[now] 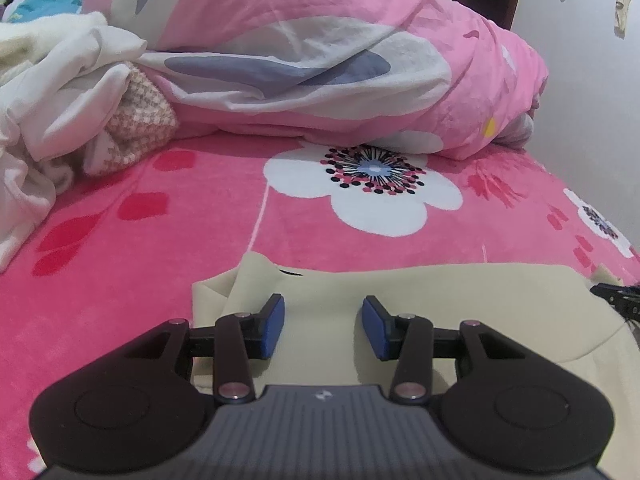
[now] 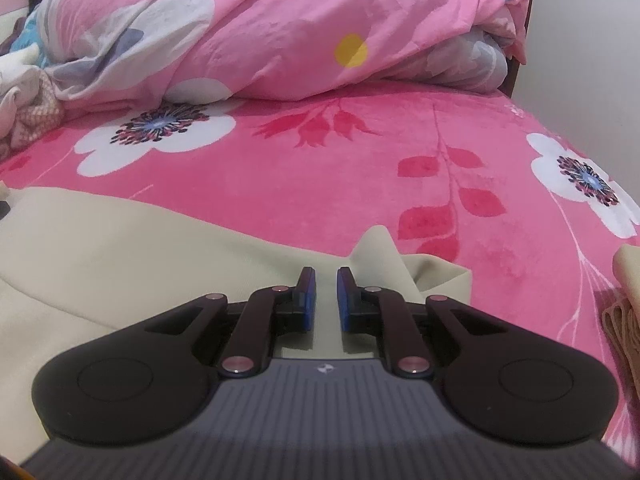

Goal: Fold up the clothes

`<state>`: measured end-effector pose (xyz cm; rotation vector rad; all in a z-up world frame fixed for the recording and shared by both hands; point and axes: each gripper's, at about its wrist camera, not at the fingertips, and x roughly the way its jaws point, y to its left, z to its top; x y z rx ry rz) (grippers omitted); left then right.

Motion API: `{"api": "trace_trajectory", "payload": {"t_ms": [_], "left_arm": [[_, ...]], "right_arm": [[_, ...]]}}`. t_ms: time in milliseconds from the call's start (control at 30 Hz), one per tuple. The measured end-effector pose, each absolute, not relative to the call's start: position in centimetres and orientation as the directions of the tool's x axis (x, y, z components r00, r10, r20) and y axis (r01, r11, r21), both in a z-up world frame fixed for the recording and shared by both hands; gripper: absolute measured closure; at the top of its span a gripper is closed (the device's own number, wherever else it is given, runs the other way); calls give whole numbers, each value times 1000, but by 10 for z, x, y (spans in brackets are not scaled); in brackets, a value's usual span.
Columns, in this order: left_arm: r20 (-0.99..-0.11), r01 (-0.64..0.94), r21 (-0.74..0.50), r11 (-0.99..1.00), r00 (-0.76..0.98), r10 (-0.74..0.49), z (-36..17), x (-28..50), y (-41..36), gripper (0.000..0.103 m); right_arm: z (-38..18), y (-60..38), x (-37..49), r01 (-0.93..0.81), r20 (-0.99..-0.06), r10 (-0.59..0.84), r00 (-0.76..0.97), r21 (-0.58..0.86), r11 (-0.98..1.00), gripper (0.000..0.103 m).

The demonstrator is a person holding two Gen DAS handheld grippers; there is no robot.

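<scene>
Laundry heap (image 1: pixel 60 120) shows best from the left gripper (image 1: pixel 323 328), jaws apart; right gripper (image 2: pixel 326 300) seemingly pinches beige garment (image 2: pixel 120 248).

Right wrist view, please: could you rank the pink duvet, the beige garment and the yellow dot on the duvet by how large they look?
1. Pink duvet
2. Beige garment, though it lies nearer the camera, so this order is unsure
3. Yellow dot

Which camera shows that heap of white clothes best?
The left wrist view: the white clothes fill its upper left, piled on the pink bedspread, folds plain. The right wrist view shows only a small sliver at its left edge.
</scene>
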<state>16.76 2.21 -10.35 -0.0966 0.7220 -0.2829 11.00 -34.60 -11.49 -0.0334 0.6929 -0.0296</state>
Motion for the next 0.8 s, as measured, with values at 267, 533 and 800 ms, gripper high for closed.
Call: {"api": "trace_trajectory", "payload": {"t_ms": [267, 533, 800], "left_arm": [[-622, 226, -218, 949, 717, -313, -105, 167, 27, 57], [-615, 233, -235, 944, 716, -330, -105, 166, 29, 53], [-614, 236, -227, 945, 718, -327, -105, 165, 27, 53]], "right_arm": [[-116, -348, 110, 17, -638, -30, 769, -26, 1000, 93], [-117, -347, 110, 16, -636, -35, 771, -35, 999, 93], [-118, -348, 109, 16, -632, -33, 774, -32, 999, 93]]}}
